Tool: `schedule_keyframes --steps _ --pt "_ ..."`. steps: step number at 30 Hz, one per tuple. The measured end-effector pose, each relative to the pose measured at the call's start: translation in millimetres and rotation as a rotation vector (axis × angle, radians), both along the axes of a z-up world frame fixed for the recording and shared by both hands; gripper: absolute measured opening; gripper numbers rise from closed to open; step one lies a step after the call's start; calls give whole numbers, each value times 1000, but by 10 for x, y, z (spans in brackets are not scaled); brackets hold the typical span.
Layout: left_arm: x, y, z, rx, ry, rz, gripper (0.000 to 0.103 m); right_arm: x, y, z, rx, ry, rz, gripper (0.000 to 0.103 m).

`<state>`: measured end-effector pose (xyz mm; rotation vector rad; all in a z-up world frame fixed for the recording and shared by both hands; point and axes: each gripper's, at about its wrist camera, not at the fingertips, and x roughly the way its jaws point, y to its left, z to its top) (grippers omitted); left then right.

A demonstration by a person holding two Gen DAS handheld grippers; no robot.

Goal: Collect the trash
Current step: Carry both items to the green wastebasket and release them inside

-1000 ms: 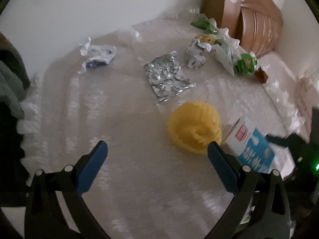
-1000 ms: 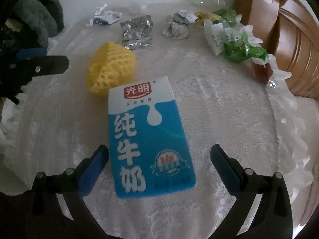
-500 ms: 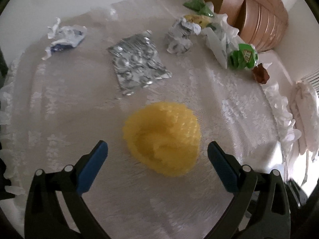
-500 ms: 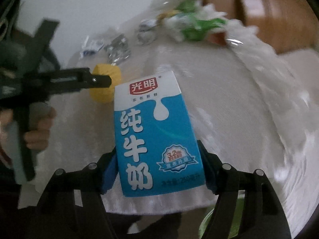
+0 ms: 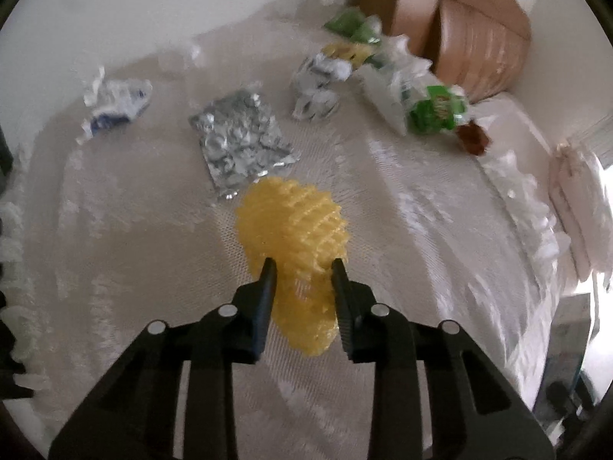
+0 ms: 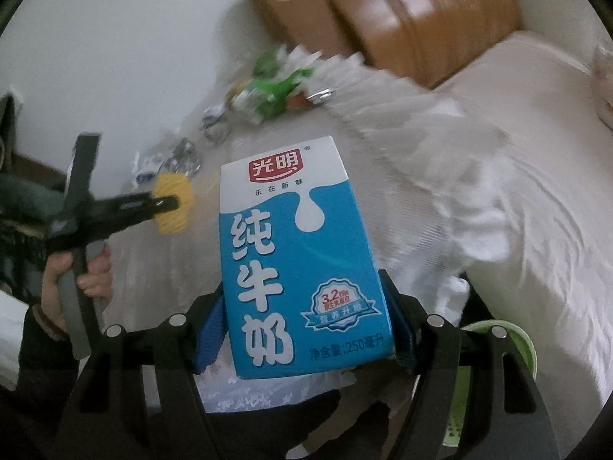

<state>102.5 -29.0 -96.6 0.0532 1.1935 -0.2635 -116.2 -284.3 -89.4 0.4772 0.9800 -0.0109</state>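
1. Lace cloth (image 5: 402, 199) covers the whole table; toward 1 o'clock in the left wrist view a brown wooden headboard (image 5: 471, 34) rises behind it, and a pale bed (image 6: 536, 145) fills the 3 o'clock side of the right wrist view.
2. Blue-and-white milk carton (image 6: 302, 264) is pinched by its lower sides in the right gripper (image 6: 306, 329) and stands upright, blocking the middle of that view. One second ago it lay flat on the cloth between spread fingers; now it is lifted off.
3. Yellow foam net (image 5: 295, 245) is squeezed between the fingers of the left gripper (image 5: 300, 268), whose tips bite into its near half. A second ago it sat loose on the cloth ahead of wide-spread fingers.
4. Crumpled foil sheet (image 5: 241, 142) lies at 11 o'clock just beyond the net, close to touching it.
5. Green snack wrapper (image 5: 436, 109) and white plastic scraps sit at 1 o'clock near the headboard, with a small brown piece (image 5: 473, 136) just beside them.
6. White crumpled paper ball (image 5: 316, 90) rests at 12 o'clock; a blue-and-white wrapper (image 5: 113, 105) lies well apart at 10 o'clock.
7. Green bin rim (image 6: 517, 341) peeks out at 4 o'clock in the right wrist view, mostly hidden behind the gripper; its contents cannot be made out.
8. Both views are blurred, so wrapper print is unreadable.
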Motion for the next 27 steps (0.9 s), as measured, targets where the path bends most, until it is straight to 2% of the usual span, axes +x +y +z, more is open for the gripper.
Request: schedule_keyframes --steps 3,6,9,11,15,17,19,24,27 --pt "-240 -87 189 22 -57 -70 29 -329 -210 -9 -37 16 -102 71" --pt "-566 -240 322 -2 -71 -177 29 -602 -398 -171 -73 78 -187 71" --pt "-889 -460 352 -39 -37 -290 29 -848 -583 -560 -90 180 -269 71" --pt "-1140 -711 345 -52 -16 -400 29 -964 -682 -886 -85 246 -318 71" --pt "-1532 -1222 275 -14 1 -603 29 -1176 -875 -1608 -7 375 -429 72" --pt "-1705 -1459 224 -7 25 -693 29 -1280 -966 -1779 7 422 -476 80" --pt "-1877 -1687 166 7 34 -773 29 -1479 -1050 -1797 12 431 -534 95" --pt "-2399 -2333 -62 34 92 -978 29 -2025 -1289 -1540 1 392 -648 100" --pt "-2592 -2653 -262 55 136 -1048 29 -2274 -1473 -1347 -24 387 -703 100"
